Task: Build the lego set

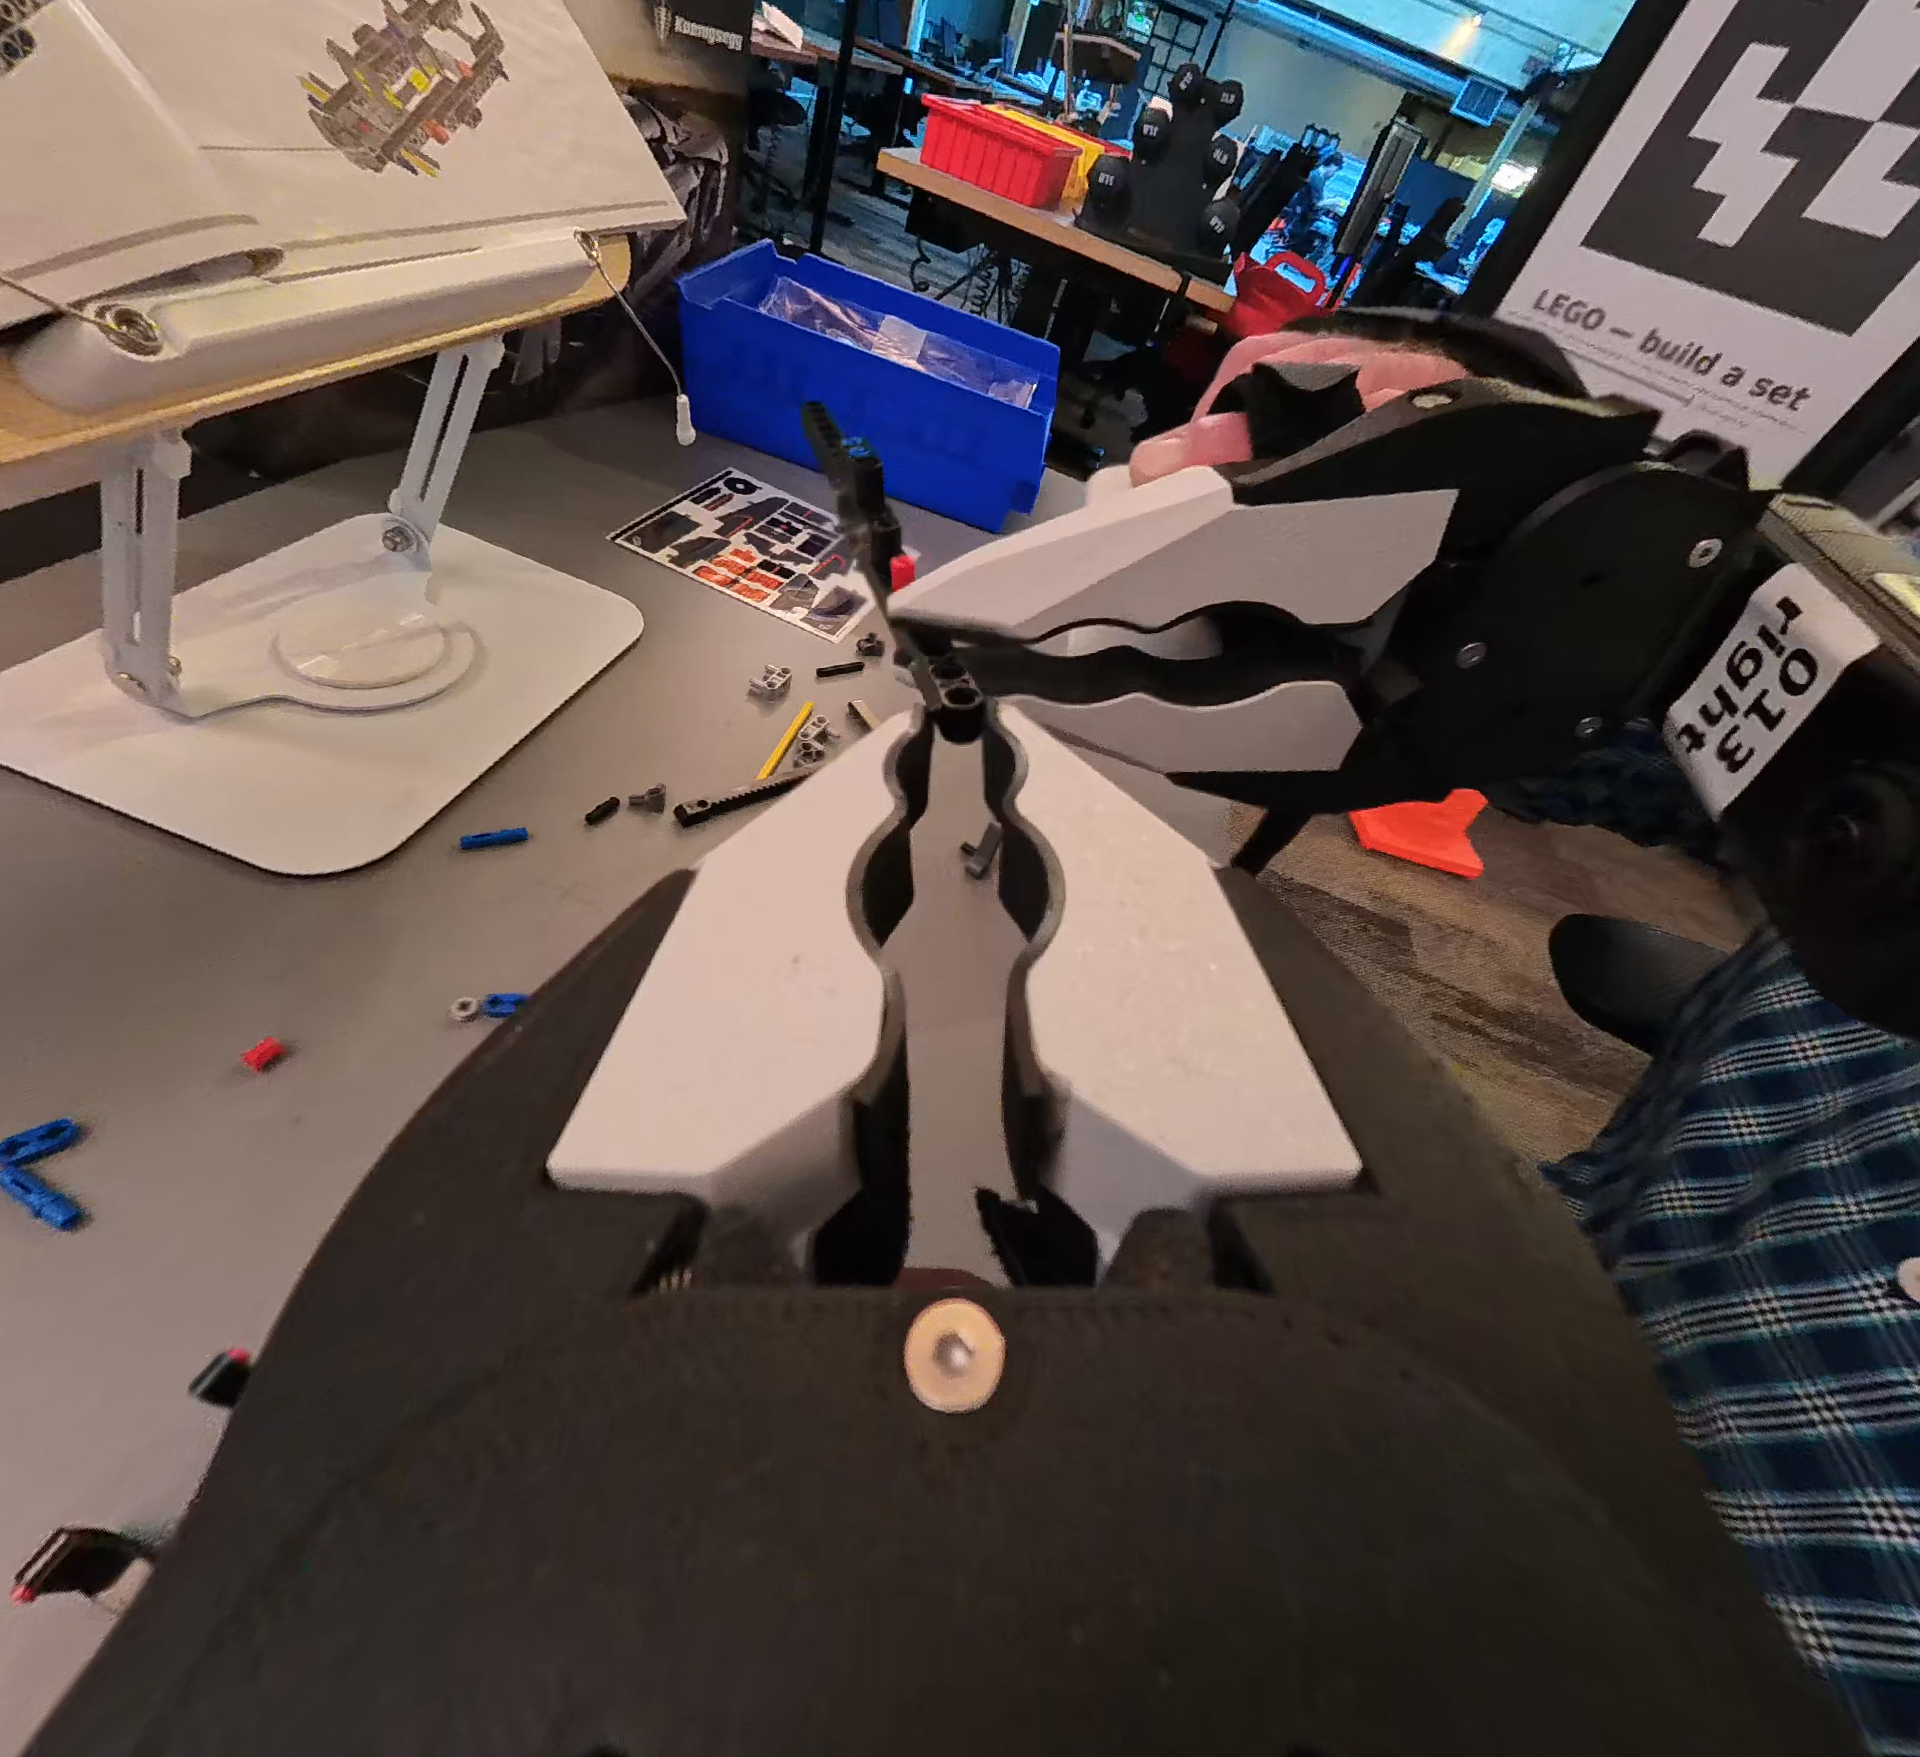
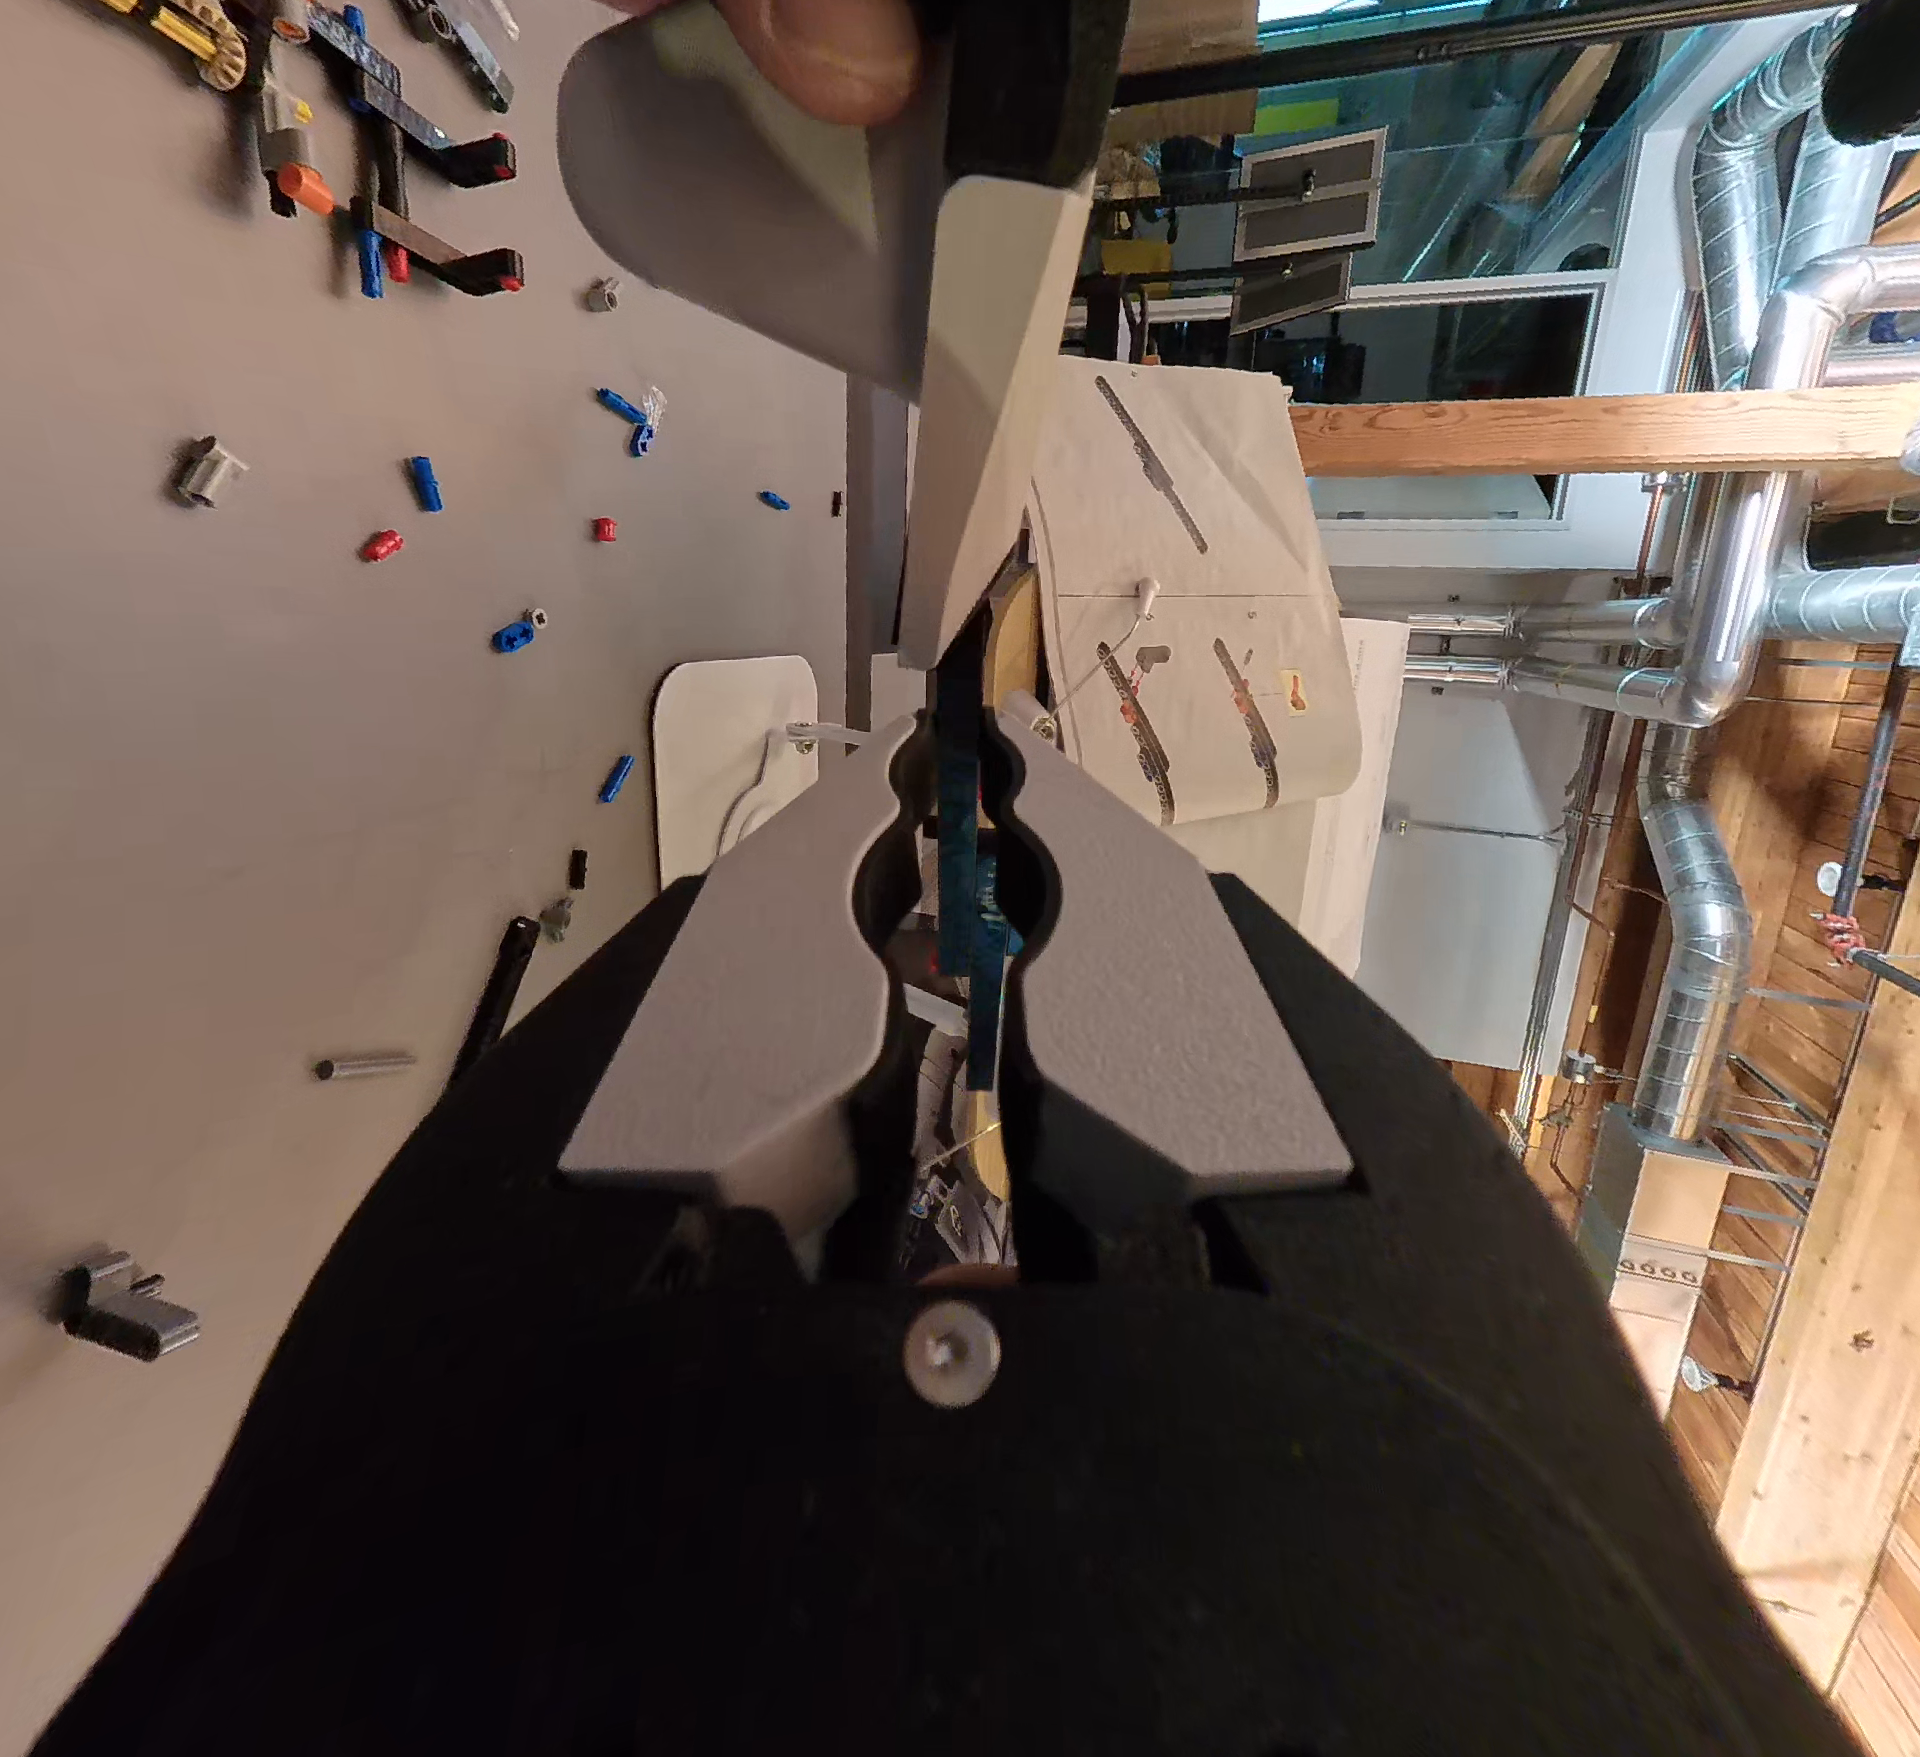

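Observation:
A long black Technic beam [image 1: 847, 481] is held in the air above the grey table [image 1: 312, 980]. A red pin [image 1: 902, 567] sticks out of it partway along. My left gripper [image 1: 956, 720] is shut on the beam's near end, pads against its sides. My right gripper [image 1: 914, 642] comes in from the right and is shut on the same beam just above. In the right wrist view the beam [image 2: 958, 824] runs edge-on between the right gripper's [image 2: 956, 736] closed fingers. The left gripper [image 2: 940, 653] reaches down to the beam from above.
An instruction booklet [image 1: 312, 45] rests on a white stand [image 1: 312, 668] at the left. A blue bin [image 1: 862, 377] and a sticker sheet [image 1: 748, 554] lie behind. Loose pins and a black toothed rack [image 1: 727, 798] are scattered about. A partly built assembly [image 2: 312, 76] lies on the table. Only a small space, under 4 cm, lies between the two pairs of fingers.

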Available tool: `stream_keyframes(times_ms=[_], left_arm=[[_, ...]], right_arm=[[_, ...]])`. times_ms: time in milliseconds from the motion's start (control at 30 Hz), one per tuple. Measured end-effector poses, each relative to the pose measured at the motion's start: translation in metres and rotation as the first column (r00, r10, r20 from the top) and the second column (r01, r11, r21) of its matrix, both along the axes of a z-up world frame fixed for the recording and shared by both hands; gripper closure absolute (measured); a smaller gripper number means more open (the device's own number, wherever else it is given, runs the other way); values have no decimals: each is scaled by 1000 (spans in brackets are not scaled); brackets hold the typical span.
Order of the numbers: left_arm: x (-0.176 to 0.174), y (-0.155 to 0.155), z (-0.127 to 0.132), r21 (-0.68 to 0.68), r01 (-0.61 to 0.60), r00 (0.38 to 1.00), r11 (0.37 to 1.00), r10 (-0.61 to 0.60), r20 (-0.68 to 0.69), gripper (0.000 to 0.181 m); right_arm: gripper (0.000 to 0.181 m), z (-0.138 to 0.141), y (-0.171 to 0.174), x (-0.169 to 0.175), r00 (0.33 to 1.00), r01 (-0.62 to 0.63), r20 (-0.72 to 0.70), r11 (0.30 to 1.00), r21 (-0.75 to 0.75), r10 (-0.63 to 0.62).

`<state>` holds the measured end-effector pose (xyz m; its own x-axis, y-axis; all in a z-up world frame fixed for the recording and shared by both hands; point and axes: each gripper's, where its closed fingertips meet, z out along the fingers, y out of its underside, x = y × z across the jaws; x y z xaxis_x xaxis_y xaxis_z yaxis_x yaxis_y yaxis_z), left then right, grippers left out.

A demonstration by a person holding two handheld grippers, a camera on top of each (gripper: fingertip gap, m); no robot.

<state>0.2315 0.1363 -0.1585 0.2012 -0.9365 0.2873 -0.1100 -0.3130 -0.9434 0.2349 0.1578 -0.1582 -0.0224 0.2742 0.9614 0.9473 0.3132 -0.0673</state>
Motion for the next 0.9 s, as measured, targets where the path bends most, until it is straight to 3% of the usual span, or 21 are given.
stream_keyframes(times_ms=[100,200,400,500,633,767,833,900], left_arm=[[2,0,1,26,-7,1000,1000,8,-20,154],[0,3,1,61,-31,999,998,33,-40,172],[-5,7,1,140,-58,996,989,67,-66,176],[-8,12,-2,294,-86,982,952,131,-136,176],[-12,13,-2,547,-42,947,836,208,-245,176],[-11,3,6,716,53,924,696,238,-299,176],[-10,-4,6,774,112,913,623,243,-327,176],[-9,-8,5,824,167,895,542,268,-358,176]], right_arm=[[176,-3,0,-3,1000,-9,0,1000,1,9],[176,-4,-1,-5,1000,-18,-6,1000,5,18],[176,-1,-4,-8,997,-42,-58,999,8,42],[168,-1,-5,-7,990,-71,-122,997,-39,66],[149,7,-3,8,957,-98,-285,984,-152,52],[139,2,8,29,976,-65,-215,978,-199,21],[143,-7,9,34,984,-72,-178,966,-247,28],[163,-14,10,35,987,-82,-154,959,-273,41]])
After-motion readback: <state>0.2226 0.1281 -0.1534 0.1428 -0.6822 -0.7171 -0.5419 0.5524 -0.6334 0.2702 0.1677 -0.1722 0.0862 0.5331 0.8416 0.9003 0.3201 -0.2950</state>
